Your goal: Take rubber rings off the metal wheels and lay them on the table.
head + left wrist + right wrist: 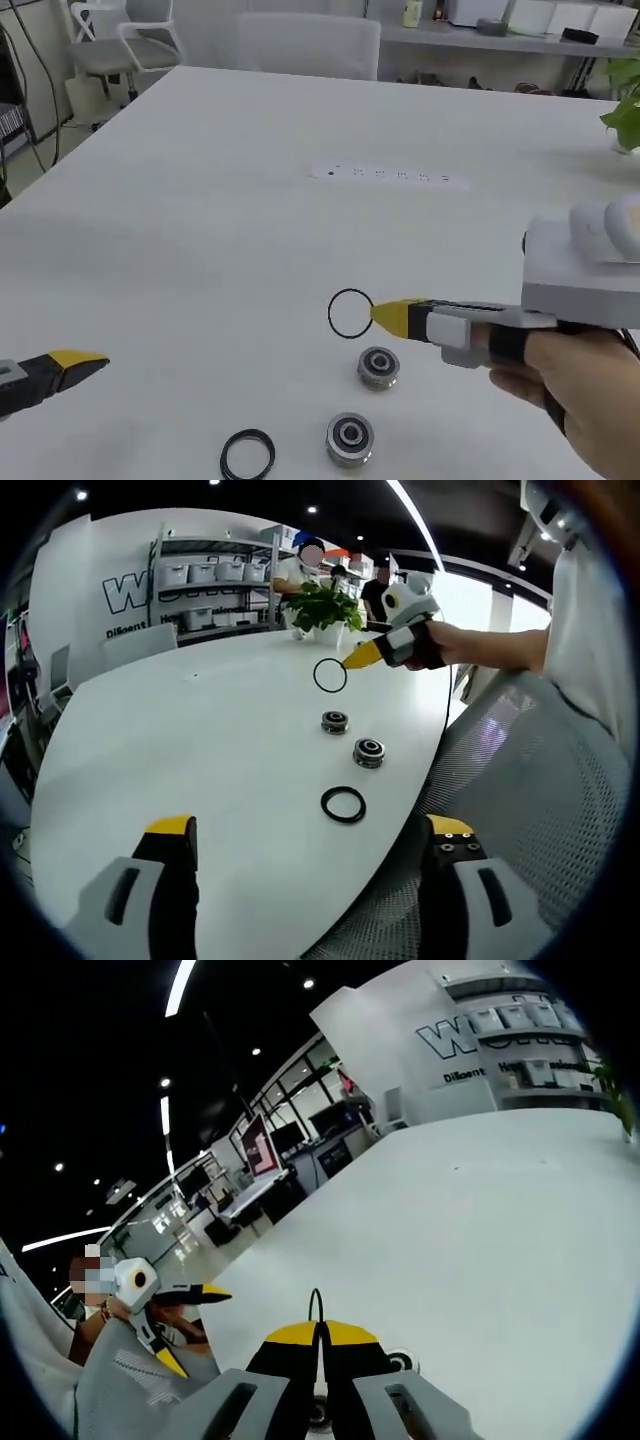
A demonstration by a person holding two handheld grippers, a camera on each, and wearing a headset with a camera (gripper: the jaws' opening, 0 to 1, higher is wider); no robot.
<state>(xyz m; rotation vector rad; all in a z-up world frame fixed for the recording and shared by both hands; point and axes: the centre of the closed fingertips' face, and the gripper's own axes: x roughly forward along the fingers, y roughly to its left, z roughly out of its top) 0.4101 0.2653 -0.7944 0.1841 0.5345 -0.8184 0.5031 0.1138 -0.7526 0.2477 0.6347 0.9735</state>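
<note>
My right gripper (378,316) is shut on a thin black rubber ring (349,313) and holds it in the air above the white table (200,200). In the right gripper view the ring (316,1306) stands edge-on between the closed yellow tips. Two metal wheels (378,366) (349,438) stand on the table just below it. Another black ring (248,454) lies flat to the left of the nearer wheel. My left gripper (310,827) is open and holds nothing; its yellow tip (78,362) shows at the lower left, well away from the wheels (335,721) (369,752).
A white power strip (390,175) lies further back on the table. A green plant (625,110) stands at the far right edge. Chairs (308,45) stand behind the table's far side. People stand by the shelves (310,565) in the background.
</note>
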